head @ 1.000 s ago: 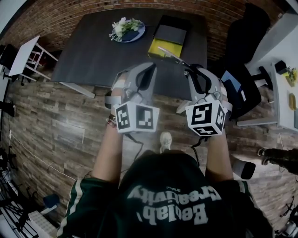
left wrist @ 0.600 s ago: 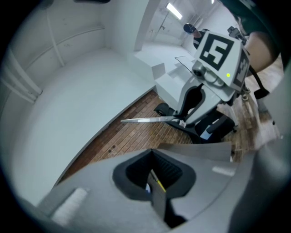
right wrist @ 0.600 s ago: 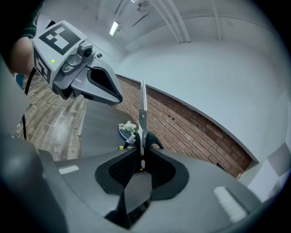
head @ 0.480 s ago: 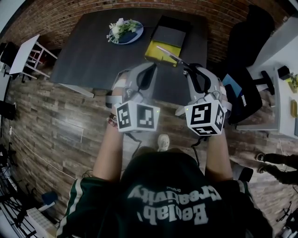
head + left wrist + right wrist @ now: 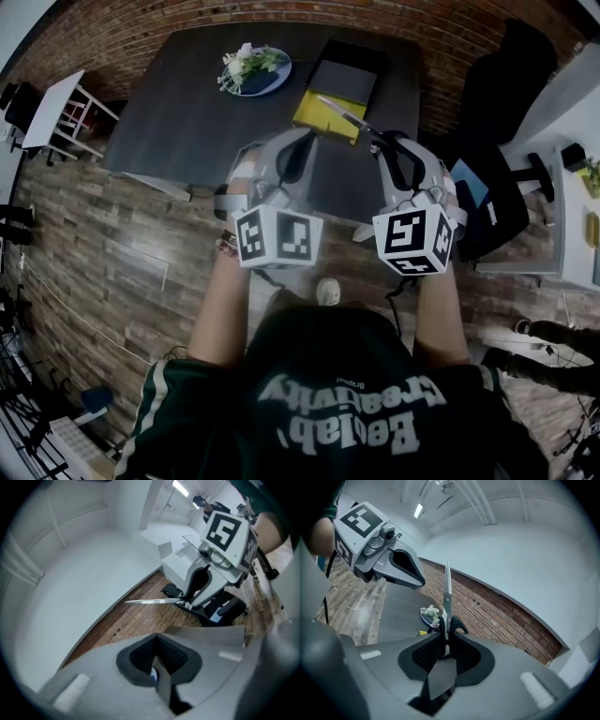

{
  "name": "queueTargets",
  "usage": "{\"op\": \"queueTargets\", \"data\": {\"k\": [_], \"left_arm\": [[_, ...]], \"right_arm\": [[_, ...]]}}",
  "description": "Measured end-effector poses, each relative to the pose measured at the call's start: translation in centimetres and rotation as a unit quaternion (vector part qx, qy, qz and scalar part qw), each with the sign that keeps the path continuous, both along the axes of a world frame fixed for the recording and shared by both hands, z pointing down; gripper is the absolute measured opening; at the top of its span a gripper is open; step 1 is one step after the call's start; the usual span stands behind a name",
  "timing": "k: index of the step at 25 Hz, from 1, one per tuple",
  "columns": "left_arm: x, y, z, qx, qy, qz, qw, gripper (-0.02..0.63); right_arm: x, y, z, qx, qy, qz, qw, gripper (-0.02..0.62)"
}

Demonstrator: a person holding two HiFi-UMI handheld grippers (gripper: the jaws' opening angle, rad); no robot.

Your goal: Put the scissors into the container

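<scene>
Black-handled scissors (image 5: 361, 124) stick forward out of my right gripper (image 5: 389, 147), which is shut on them at the handles. Their blades point toward the table's far side and the tip hangs over the near yellow edge of the container (image 5: 343, 86), a black open box on the dark table (image 5: 187, 112). In the right gripper view the scissors (image 5: 447, 592) stand upright between the pads of the right gripper (image 5: 446, 641). My left gripper (image 5: 303, 141) is beside it, shut and empty. The left gripper view shows the left gripper (image 5: 159, 663), with the scissors (image 5: 154, 601) to its right.
A blue plate with flowers (image 5: 255, 68) sits on the table left of the container. A black office chair (image 5: 497, 122) stands at the right beside a white desk (image 5: 572, 216). A small white table (image 5: 47, 112) is at the left. A brick wall (image 5: 281, 9) runs behind the table.
Both grippers have edged forward toward the table, the right one carrying the scissors. The scissor tip reaches a little further over the container's near edge. Neither grip has changed.
</scene>
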State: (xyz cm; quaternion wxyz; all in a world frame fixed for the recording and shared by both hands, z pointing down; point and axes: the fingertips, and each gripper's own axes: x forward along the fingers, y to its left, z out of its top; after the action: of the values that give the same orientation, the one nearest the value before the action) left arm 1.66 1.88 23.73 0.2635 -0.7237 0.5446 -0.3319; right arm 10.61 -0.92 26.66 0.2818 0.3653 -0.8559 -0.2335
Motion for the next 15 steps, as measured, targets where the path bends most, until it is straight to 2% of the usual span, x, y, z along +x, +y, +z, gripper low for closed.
{"op": "queueTargets", "data": {"k": [15], "left_arm": [[-0.66, -0.22, -0.37, 0.004, -0.002, -0.011, 0.9999, 0.003]], "right_arm": [[-0.48, -0.44, -0.11, 0.002, 0.002, -0.009, 1.000, 0.081]]}}
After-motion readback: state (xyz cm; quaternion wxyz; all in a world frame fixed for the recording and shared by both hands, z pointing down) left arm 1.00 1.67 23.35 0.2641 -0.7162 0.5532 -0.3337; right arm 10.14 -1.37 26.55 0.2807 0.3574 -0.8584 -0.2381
